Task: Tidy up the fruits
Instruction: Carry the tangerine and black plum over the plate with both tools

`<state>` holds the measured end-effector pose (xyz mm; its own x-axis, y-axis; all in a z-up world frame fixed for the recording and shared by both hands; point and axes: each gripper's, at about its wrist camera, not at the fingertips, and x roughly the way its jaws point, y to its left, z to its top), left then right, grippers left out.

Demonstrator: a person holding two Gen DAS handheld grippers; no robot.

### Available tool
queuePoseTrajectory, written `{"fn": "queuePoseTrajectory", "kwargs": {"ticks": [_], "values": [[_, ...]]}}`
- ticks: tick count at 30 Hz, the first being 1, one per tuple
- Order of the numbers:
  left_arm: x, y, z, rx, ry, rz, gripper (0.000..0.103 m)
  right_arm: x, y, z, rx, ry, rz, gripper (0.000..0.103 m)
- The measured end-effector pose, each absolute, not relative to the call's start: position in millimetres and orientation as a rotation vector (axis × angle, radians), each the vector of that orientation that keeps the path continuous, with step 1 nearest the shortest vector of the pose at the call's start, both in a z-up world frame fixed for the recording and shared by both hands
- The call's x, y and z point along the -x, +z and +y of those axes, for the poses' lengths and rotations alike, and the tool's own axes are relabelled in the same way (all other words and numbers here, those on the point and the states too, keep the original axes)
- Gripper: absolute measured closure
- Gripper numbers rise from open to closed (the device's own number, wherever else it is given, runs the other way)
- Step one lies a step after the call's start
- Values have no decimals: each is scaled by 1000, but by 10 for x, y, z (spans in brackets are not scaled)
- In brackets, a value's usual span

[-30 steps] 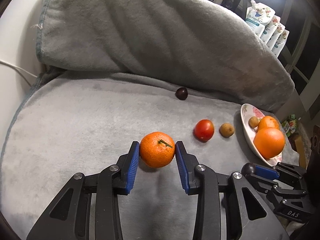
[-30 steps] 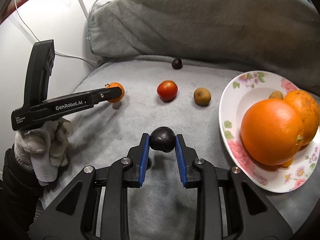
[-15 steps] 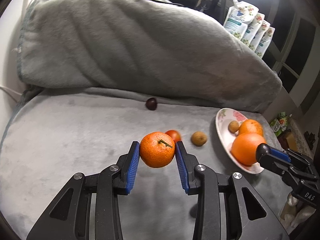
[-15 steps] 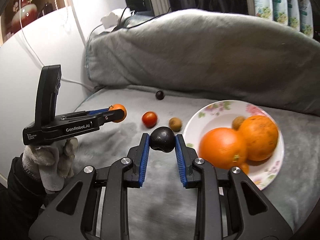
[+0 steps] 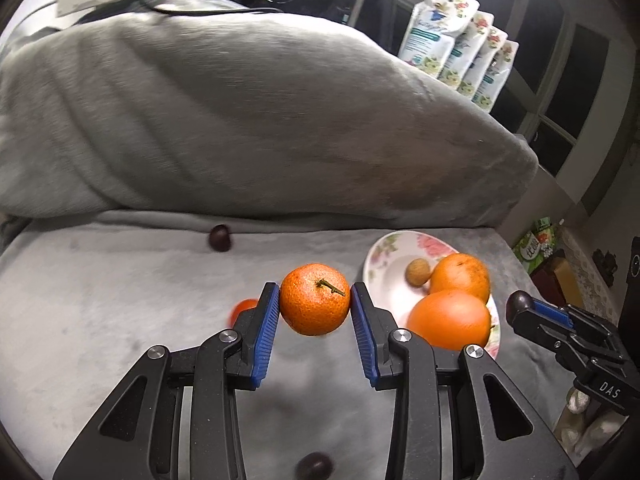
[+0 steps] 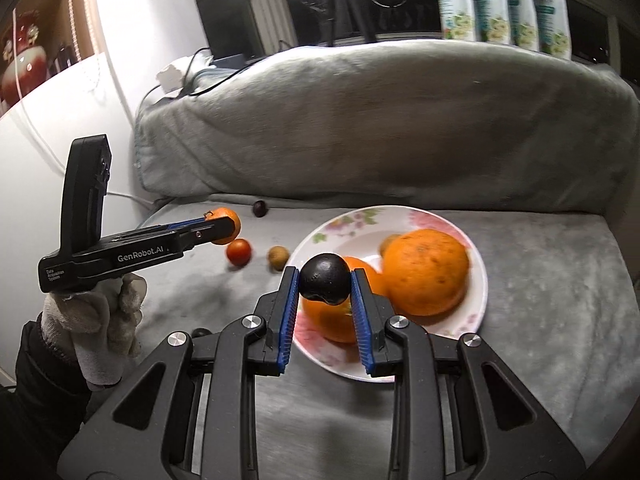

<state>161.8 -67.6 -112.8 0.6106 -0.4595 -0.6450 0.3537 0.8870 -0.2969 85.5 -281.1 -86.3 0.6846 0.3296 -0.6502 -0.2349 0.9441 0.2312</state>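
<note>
Two fruits [image 5: 314,299] between hand-held gripper [image 5: 315,308] pads.

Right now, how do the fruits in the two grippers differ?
The left gripper holds a mandarin, bright orange with a pitted rind and a green stem; the right gripper holds a plum, near black, smooth and stemless. The mandarin looks the bigger of the two. Both are roundish, clamped between blue pads and lifted off the grey blanket.
</note>
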Motion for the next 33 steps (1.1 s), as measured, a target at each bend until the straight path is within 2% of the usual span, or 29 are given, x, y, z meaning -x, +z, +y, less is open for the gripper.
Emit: {"fn": "queuePoseTrajectory", "kwargs": {"ticks": [30, 33], "values": [[-1782, -1141, -1300, 95, -546, 831, 68, -878, -1162, -3241, -202, 265, 804, 75], [-1776, -1124, -1326, 92, -551, 826, 63, -874, -1169, -3231, -199, 267, 805, 75]]}}
